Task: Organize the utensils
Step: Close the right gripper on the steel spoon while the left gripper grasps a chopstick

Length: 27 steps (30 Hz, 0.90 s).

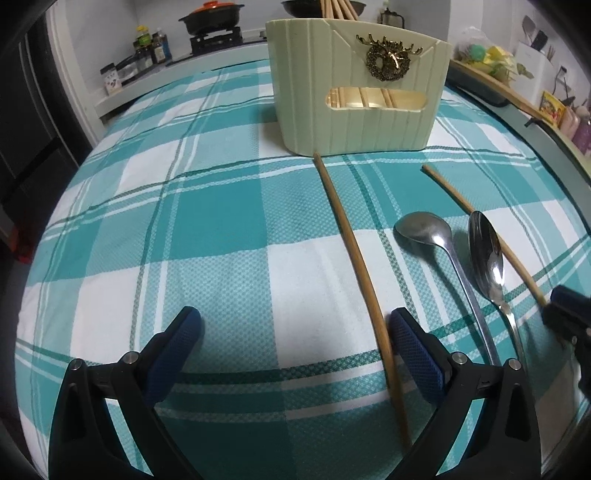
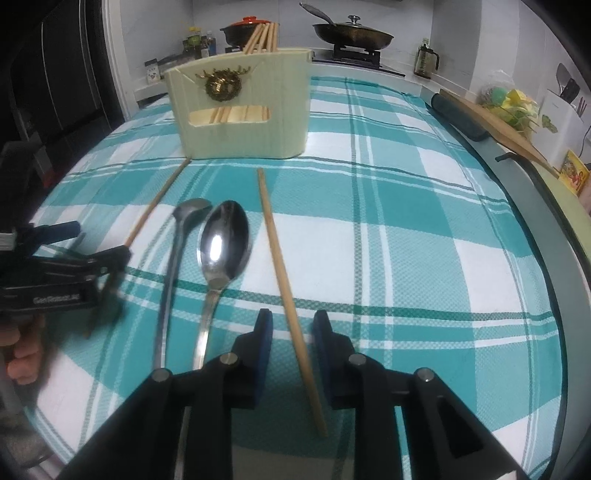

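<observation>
A cream utensil holder with a gold deer emblem stands at the far side of the checked cloth, with several chopsticks in it. My left gripper is open wide low over the cloth. One wooden chopstick lies between its fingers, close to the right pad. My right gripper is open only a little and straddles a second chopstick, with a gap on each side. Two steel spoons lie between the two chopsticks.
The teal checked cloth covers the table, whose dark edge curves along the right. A wooden board and a bag of produce sit beyond it. Pots on a stove and bottles stand behind.
</observation>
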Each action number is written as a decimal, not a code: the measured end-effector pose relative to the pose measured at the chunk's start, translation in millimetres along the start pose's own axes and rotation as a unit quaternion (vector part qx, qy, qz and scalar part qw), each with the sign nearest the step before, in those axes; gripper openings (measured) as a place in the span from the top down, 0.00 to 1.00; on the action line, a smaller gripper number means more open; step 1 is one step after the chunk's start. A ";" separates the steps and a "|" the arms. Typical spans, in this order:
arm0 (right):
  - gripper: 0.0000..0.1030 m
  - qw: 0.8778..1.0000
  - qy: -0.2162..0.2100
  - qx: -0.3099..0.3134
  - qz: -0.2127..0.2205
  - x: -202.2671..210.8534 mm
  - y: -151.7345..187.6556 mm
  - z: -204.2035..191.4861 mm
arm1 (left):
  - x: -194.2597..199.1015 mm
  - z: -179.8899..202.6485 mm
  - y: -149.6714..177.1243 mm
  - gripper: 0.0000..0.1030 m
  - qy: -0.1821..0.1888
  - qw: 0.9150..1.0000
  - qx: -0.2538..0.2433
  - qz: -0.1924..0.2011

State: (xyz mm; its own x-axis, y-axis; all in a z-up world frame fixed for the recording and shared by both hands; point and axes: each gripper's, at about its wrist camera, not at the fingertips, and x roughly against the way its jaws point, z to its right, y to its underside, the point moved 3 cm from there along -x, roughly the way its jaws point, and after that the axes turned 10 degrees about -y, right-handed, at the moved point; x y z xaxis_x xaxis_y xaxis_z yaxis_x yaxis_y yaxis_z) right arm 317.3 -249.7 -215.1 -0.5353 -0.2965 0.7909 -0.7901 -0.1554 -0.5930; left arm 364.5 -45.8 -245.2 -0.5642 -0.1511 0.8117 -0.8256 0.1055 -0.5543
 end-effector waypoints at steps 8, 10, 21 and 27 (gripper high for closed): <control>0.64 0.998 -0.068 0.009 -0.006 -18.9 -1.3 -32.5 | 13.4 20.4 6.6 0.74 0.038 0.999 -0.013 0.019; 0.64 0.998 -0.065 0.009 -0.006 -27.1 -4.1 -32.3 | 16.5 23.5 9.5 0.91 0.042 0.999 -0.017 0.024; 0.64 0.999 -0.046 0.026 0.002 -34.3 -11.0 -36.2 | 41.9 1.2 51.1 0.95 0.072 0.997 0.010 0.007; 0.60 0.999 -0.047 0.024 0.003 -35.0 -11.9 -36.2 | 34.5 -3.7 36.6 0.65 0.079 0.997 0.006 -0.008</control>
State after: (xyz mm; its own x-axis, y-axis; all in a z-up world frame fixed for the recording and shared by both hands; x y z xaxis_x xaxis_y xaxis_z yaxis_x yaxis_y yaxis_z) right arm 334.6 -203.3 -230.2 -0.5082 -0.3850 0.7704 -0.7704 -0.1967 -0.6065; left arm 314.8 -43.5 -236.8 -0.5445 0.0045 0.8387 -0.8350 0.0920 -0.5426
